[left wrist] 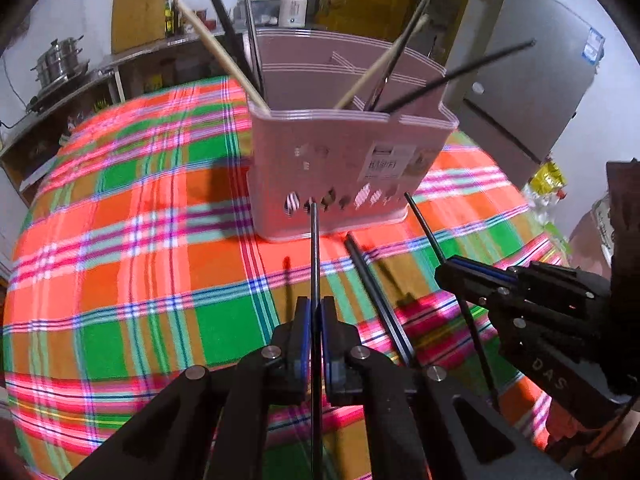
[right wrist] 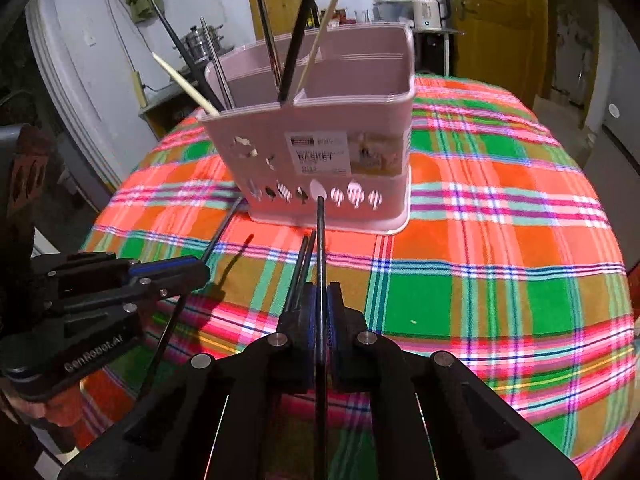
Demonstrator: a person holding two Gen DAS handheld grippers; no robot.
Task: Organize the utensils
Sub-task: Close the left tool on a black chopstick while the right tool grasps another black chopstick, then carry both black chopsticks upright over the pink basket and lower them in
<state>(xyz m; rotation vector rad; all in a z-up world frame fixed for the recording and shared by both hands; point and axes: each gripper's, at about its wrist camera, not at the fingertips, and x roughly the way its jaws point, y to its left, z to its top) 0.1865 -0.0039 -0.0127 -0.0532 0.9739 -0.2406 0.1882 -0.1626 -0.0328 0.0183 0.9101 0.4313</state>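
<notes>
On the plaid tablecloth (left wrist: pixel 132 208) stood the pink utensil basket (left wrist: pixel 344 160), divided into compartments and already holding several chopsticks that leaned outward over its rim; two dark chopsticks (left wrist: pixel 376 300) lay flat on the cloth between the grippers, just in front of the basket. The left gripper (left wrist: pixel 316 312) was clenched on a thin dark chopstick (left wrist: pixel 315 248), whose tip pointed at the basket's perforated front wall; the right gripper (right wrist: pixel 320 300) was likewise clamped on a second dark chopstick (right wrist: pixel 320 240), aimed at the same wall. The step in hand appeared to be the carry from cloth to basket, each tool bearing one stick; the next move would call for raising both tips above the rim, tilting the sticks toward upright, and releasing them over a compartment. The right-hand compartment looked empty and offered the freest entry, though blur made its depth uncertain; the left compartments were crowded with slanting sticks that could foul an insertion. The two grippers sat near each other, so lateral room between them was limited; the cloth to either side lay open.
</notes>
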